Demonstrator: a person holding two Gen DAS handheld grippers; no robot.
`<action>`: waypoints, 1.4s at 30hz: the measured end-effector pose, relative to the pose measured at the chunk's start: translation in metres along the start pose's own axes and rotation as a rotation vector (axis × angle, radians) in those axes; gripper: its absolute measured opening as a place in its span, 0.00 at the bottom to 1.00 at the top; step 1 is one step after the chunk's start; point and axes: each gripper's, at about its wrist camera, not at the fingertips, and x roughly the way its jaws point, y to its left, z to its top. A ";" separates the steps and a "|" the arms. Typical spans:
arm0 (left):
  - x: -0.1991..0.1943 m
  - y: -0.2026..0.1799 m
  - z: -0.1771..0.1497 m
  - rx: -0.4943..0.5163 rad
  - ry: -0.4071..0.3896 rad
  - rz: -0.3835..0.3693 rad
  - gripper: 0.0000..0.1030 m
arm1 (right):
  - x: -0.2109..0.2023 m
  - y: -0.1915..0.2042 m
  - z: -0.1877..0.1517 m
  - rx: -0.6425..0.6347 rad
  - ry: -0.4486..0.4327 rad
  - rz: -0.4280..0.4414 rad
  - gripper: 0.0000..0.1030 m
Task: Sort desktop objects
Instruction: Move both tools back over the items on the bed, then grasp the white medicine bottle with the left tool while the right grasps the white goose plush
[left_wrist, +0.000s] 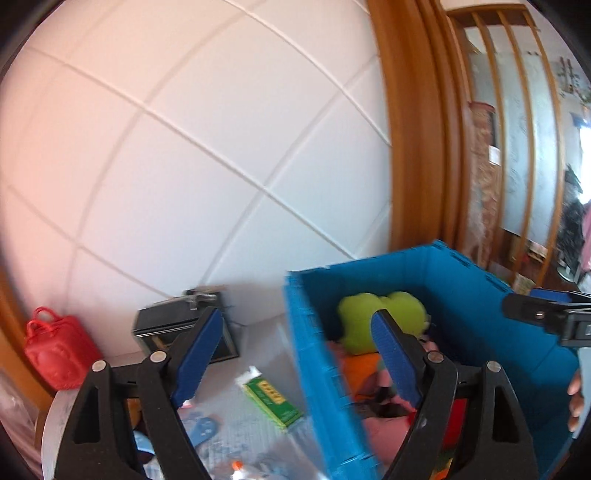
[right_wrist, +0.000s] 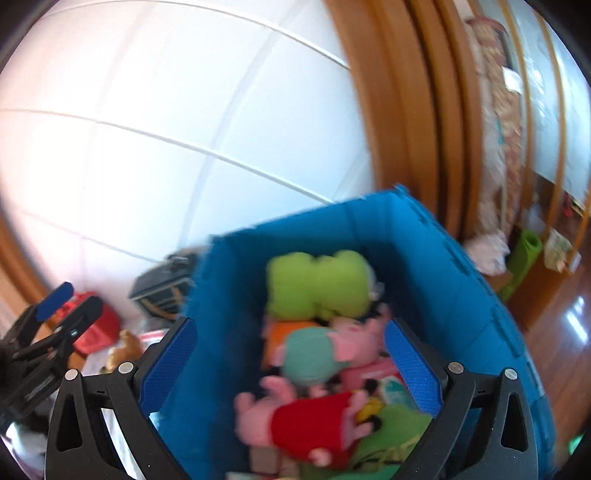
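The blue crate (right_wrist: 424, 266) sits on the table against the white tiled wall (left_wrist: 184, 129), packed with soft toys: a lime-green plush (right_wrist: 317, 284) at the back, a pink pig in a red dress (right_wrist: 306, 428) at the front. In the left wrist view the crate fills the 4 o'clock area. The left gripper (left_wrist: 295, 354) stands wide open with nothing between its blue pads, straddling the crate's near wall. The right gripper (right_wrist: 291, 369) is equally spread and empty, over the toys. At 7 o'clock from the crate on the pale tabletop (left_wrist: 258, 332) lies a green box (left_wrist: 273, 398); farther, at 9 o'clock, a black case (left_wrist: 177, 325) and a red bag (left_wrist: 55, 350). A wooden door frame (left_wrist: 406, 129) rises at 1 o'clock.
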 end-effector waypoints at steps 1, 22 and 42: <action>-0.006 0.012 -0.006 -0.017 -0.007 0.026 0.80 | -0.004 0.013 -0.004 -0.011 -0.007 0.019 1.00; -0.041 0.260 -0.207 -0.268 0.186 0.154 0.80 | 0.040 0.272 -0.156 -0.257 -0.087 0.226 1.00; 0.152 0.203 -0.343 -0.125 0.621 -0.041 0.80 | 0.262 0.214 -0.292 -0.234 0.426 -0.045 1.00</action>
